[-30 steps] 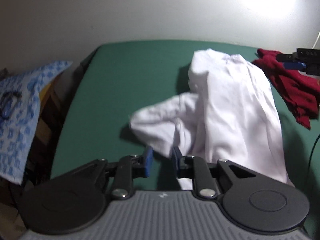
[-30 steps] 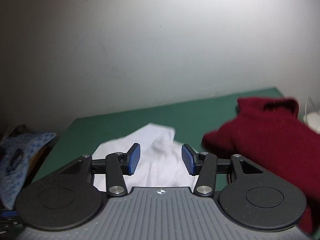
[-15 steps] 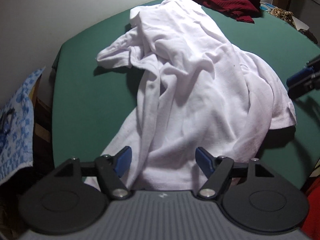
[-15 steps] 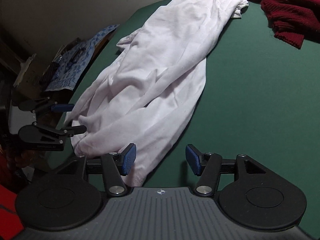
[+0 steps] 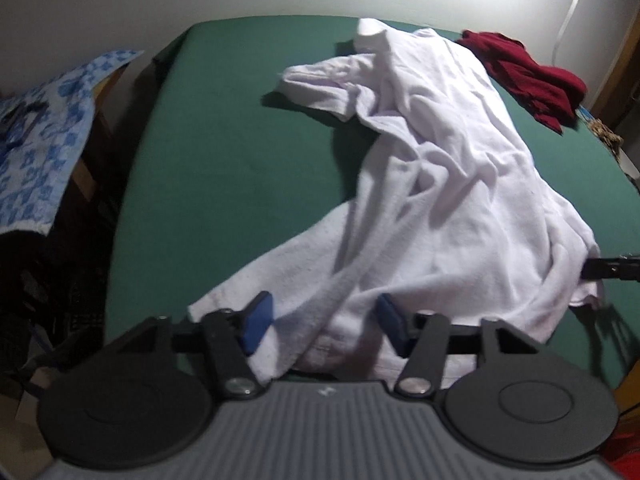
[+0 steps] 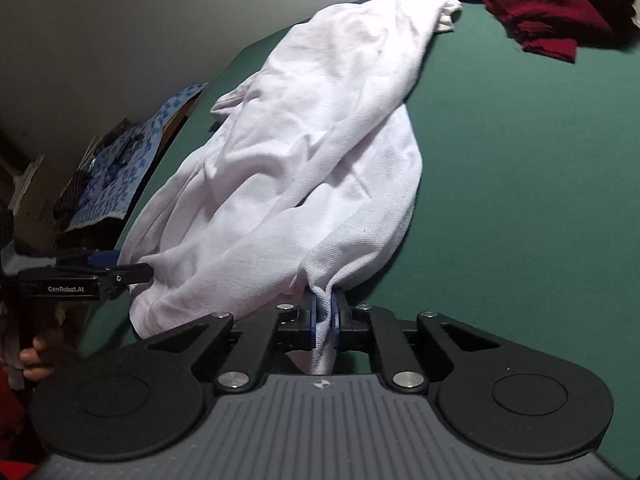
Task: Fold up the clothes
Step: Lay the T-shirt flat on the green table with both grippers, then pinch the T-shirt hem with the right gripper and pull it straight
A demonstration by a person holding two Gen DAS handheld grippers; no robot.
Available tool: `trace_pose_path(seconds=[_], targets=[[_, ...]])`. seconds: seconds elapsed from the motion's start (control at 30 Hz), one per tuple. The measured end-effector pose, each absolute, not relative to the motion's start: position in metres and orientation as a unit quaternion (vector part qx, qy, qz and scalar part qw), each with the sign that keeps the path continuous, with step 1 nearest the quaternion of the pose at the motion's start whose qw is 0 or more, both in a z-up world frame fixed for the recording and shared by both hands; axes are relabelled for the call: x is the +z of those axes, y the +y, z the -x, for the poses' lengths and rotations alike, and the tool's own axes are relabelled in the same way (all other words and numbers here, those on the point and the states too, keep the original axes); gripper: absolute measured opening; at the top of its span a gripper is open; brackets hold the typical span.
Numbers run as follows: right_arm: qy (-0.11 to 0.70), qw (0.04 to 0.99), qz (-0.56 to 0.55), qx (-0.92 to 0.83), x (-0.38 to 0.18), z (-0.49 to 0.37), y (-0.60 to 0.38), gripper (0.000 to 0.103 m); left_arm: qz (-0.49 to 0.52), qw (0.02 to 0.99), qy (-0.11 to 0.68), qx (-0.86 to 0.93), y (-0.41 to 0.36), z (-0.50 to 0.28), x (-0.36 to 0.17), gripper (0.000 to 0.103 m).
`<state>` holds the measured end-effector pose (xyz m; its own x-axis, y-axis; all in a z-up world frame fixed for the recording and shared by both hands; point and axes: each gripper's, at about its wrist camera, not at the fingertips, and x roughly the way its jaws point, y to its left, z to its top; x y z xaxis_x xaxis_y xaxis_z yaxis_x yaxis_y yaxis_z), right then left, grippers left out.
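A crumpled white shirt (image 5: 440, 184) lies lengthwise on the green table (image 5: 224, 152). My left gripper (image 5: 326, 316) is low at the shirt's near hem. Its jaws are closing with a bunch of the hem between them, and the blue pads do not press on it. In the right wrist view my right gripper (image 6: 325, 312) is shut on the other near corner of the white shirt (image 6: 304, 152), with cloth pinched between its pads. The left gripper (image 6: 136, 272) shows at the shirt's left edge there. The right gripper (image 5: 592, 270) pokes in from the right in the left wrist view.
A dark red garment (image 5: 532, 80) lies heaped at the table's far right corner, also the red garment (image 6: 552, 8). A blue patterned cloth (image 5: 40, 140) covers clutter left of the table. A person's hand (image 6: 36, 360) grips the left handle. Bare green table (image 6: 520, 200) lies right of the shirt.
The right gripper went from open beside the hem to shut on the shirt's corner. The left gripper's jaws narrowed around the hem, and its view swung towards the table's far end.
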<state>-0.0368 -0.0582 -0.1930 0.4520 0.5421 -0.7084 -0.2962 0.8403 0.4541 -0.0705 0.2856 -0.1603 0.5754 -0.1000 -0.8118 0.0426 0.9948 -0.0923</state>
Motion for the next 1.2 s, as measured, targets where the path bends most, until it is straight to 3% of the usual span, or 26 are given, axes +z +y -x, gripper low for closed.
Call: trace_pose_path(seconds=[0.07,0.17,0.43,0.63,0.8,0.97,1.0,1.03,1.1,1.13,1.2], targets=[[0.447,0.850,-0.144,0.238,-0.185,0.038,-0.068,0.004,0.039,0.888,0.457,-0.009,0.289,0.069,-0.159,0.008],[0.414,0.868,-0.150,0.230,-0.165,0.038,-0.085,0.004,0.033,0.887,0.460,0.016,0.278,0.069,-0.156,0.000],[0.336,0.897,-0.187,0.217,-0.101,0.042,-0.171,0.004,0.036,0.918,0.389,0.065,0.249,0.099,-0.086,0.000],[0.301,0.908,-0.204,0.208,-0.068,0.056,-0.242,0.000,0.095,0.934,0.336,0.079,0.241,0.125,-0.033,0.000],[0.308,0.908,-0.195,0.205,-0.074,0.065,-0.280,0.001,0.118,0.928,0.332,0.119,0.239,0.142,-0.034,0.001],[0.388,0.886,-0.160,0.198,-0.128,0.047,-0.274,0.027,0.144,0.892,0.397,0.159,0.237,0.138,-0.084,0.001],[0.404,0.881,-0.146,0.199,-0.139,0.042,-0.268,0.038,0.141,0.887,0.407,0.166,0.233,0.139,-0.094,0.002],[0.420,0.875,-0.133,0.200,-0.151,0.038,-0.261,0.040,0.132,0.883,0.415,0.172,0.230,0.139,-0.102,0.004],[0.429,0.874,-0.099,0.206,-0.165,0.033,-0.248,0.040,0.114,0.876,0.431,0.184,0.223,0.140,-0.119,0.029],[0.429,0.874,-0.079,0.212,-0.170,0.032,-0.239,0.042,0.105,0.872,0.438,0.190,0.220,0.140,-0.127,0.036],[0.429,0.875,-0.034,0.222,-0.180,0.028,-0.226,0.049,0.082,0.872,0.440,0.200,0.216,0.139,-0.138,0.069]])
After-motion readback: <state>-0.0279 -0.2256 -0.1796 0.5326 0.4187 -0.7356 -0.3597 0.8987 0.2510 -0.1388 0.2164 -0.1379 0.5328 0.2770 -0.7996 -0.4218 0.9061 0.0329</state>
